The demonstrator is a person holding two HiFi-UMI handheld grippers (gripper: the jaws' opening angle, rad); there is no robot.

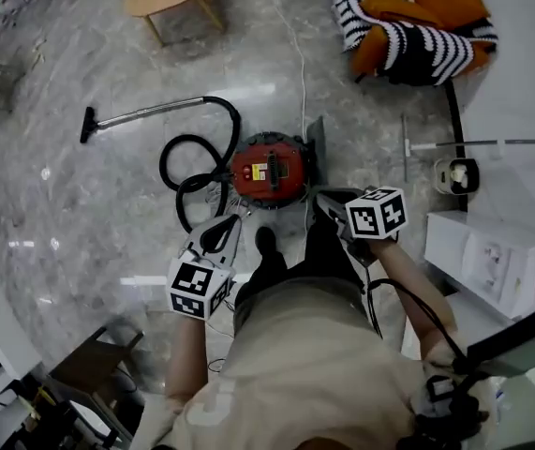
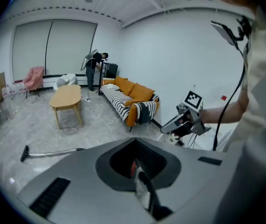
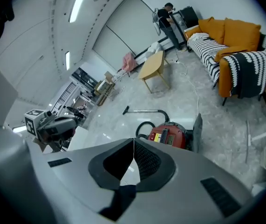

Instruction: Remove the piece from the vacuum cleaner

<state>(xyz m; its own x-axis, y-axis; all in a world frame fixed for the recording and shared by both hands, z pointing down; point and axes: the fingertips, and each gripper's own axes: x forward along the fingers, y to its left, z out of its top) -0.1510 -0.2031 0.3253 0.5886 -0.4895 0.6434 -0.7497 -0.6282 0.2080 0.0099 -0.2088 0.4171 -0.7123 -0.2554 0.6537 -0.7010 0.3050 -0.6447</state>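
Grippers: left gripper (image 1: 232, 218) and right gripper (image 1: 320, 198) both pressed together, empty, angled down toward the floor, probably poised for a grab.
Vacuum cleaner (image 1: 269, 169): red canister on the floor, just beyond both tips.
Piece: probably the hose (image 1: 190, 172), coiled beside the canister.
Nearby: shoe (image 1: 265, 242), cord (image 1: 297, 45).
Obstacle: none seen; jaws must spread first.
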